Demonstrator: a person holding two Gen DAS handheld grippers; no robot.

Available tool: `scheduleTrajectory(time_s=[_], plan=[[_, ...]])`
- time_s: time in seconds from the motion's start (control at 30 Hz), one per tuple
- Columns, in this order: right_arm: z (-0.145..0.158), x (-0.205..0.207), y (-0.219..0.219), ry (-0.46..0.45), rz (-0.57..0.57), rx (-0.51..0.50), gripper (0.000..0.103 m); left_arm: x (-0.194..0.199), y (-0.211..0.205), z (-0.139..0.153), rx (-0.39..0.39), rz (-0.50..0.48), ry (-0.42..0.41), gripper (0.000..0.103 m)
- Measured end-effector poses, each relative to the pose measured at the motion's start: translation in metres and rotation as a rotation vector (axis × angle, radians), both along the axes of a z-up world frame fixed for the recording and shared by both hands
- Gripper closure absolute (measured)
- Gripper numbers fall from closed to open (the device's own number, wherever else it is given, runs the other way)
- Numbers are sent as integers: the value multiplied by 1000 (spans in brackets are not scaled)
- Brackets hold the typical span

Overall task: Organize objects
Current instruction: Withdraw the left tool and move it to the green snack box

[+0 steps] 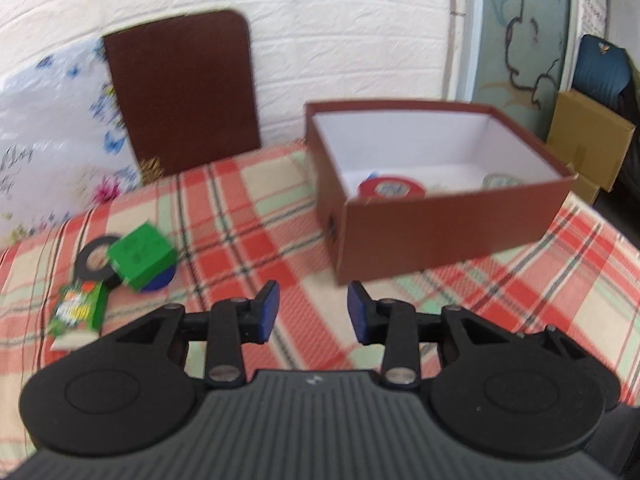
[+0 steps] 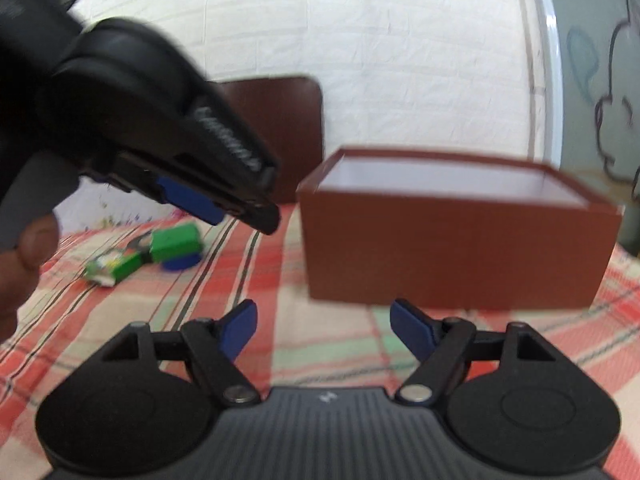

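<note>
An open brown box (image 1: 448, 228) with a white inside stands on the plaid cloth; a red round item (image 1: 390, 189) and a pale round item (image 1: 500, 181) lie in it. At the left lie a green block (image 1: 142, 258) on a blue disc (image 1: 160, 280), a black tape ring (image 1: 94, 262) and a green packet (image 1: 78, 310). My left gripper (image 1: 313, 312) is open and empty above the cloth, short of the box. My right gripper (image 2: 324, 330) is open and empty before the box (image 2: 452, 236). The left gripper (image 2: 224, 204) shows in the right view above the green block (image 2: 176, 242).
A brown board (image 1: 180, 92) leans on the white wall behind the table. A floral plastic bag (image 1: 48, 128) lies at the far left. Cardboard boxes (image 1: 588, 148) stand beyond the table's right edge. The plaid cloth (image 1: 256, 232) covers the table.
</note>
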State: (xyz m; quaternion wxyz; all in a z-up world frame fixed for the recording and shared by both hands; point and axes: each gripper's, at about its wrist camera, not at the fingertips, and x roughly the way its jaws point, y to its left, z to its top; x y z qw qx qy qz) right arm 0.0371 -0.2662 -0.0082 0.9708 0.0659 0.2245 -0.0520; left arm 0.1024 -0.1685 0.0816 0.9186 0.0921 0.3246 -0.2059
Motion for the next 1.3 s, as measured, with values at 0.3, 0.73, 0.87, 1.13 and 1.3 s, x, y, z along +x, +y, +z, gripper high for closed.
scheduleTrajectory(time_s=[0.3,0.73,0.87,1.13,1.3], plan=[[-11,-5,19,132,76,60,28,-3,64,-27,74,152,37,57],[-13,10,94,204,223,-74,28,4,177,-65,81,370,56,46],[-13,21,114,201,276,-93,28,10,209,-69,101,441,-6,43],[-9,78,149,166,361,-2,26,12,270,-84,-75,554,-81,19],[-1,133,164,124,315,73,17,11,265,-86,-77,558,-96,17]])
